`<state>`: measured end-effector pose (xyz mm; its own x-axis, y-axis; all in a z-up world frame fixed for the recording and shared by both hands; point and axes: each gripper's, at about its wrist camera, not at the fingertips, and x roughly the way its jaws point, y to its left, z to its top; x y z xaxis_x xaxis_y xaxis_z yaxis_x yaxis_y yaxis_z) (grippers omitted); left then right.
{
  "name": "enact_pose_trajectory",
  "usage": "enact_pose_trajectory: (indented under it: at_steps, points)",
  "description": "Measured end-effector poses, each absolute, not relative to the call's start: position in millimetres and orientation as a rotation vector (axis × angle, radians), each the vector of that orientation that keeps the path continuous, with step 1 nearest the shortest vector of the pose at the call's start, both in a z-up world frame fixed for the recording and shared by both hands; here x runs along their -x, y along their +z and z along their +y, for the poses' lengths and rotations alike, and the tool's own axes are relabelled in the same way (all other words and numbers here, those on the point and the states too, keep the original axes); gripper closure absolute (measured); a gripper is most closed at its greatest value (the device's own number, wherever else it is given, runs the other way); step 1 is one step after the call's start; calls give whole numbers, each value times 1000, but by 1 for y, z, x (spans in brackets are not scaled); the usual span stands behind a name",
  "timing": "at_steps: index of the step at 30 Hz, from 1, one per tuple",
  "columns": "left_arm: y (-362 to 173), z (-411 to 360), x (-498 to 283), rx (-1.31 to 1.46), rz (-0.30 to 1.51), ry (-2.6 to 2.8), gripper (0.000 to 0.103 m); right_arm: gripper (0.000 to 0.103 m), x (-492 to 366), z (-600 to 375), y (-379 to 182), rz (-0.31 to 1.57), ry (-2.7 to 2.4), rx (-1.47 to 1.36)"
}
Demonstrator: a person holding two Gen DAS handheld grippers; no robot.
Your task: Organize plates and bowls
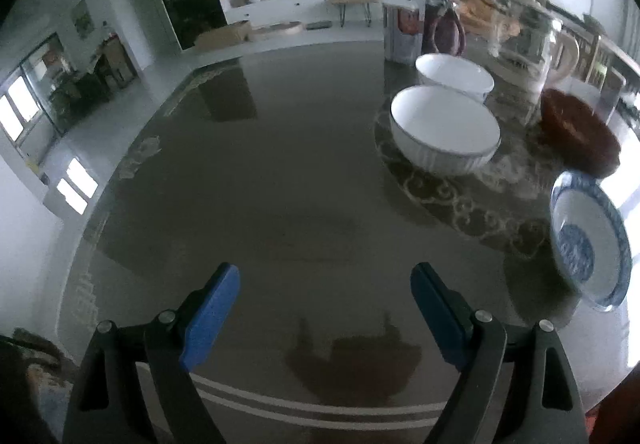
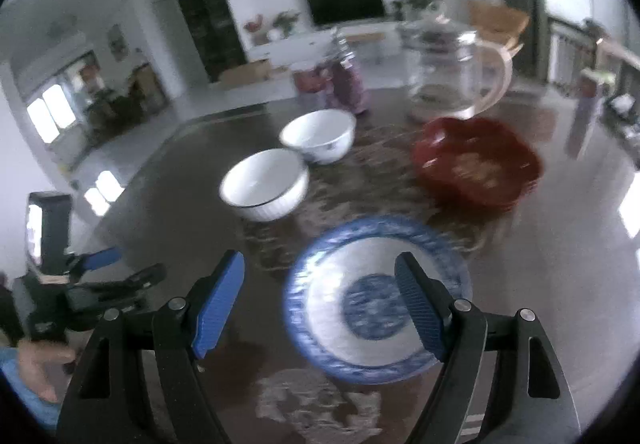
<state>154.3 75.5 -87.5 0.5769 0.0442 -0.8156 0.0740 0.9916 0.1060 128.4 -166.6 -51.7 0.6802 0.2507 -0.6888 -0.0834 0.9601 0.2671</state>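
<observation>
The right gripper (image 2: 320, 308) hangs with its jaws spread wide and grasping nothing, poised over the blue-and-white plate (image 2: 376, 296) — one finger sits above the plate's centre, the other off its left rim. The left gripper (image 1: 325, 314) is likewise released, over bare table (image 1: 260, 184) well to the left of that plate.

Beyond the plate stand two white bowls (image 2: 266, 182) (image 2: 319, 136), touching or nearly so, with a dark red basket (image 2: 478, 164) to the right and a glass pitcher (image 2: 452, 72) behind it.

Count: one plate, two bowls.

The plate looks glazed ceramic — stiff, slick, breakable; its raised rim seems the likeliest hold, one finger under the edge.
</observation>
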Motion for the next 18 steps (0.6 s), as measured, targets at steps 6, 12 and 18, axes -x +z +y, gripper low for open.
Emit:
enact_pose_trajectory:
  at_steps: [6, 12, 18]
  points:
    - [-63, 70, -200, -102, 975, -114, 16, 23, -173, -154, -48, 906, 237, -245]
    - [-59, 66, -274, -14, 1063, -184, 19, 23, -260, -158, -52, 1080, 206, -254]
    - [-75, 52, -311, -40, 1106, -165, 32, 24, -309, -166, -71, 1166, 154, -323]
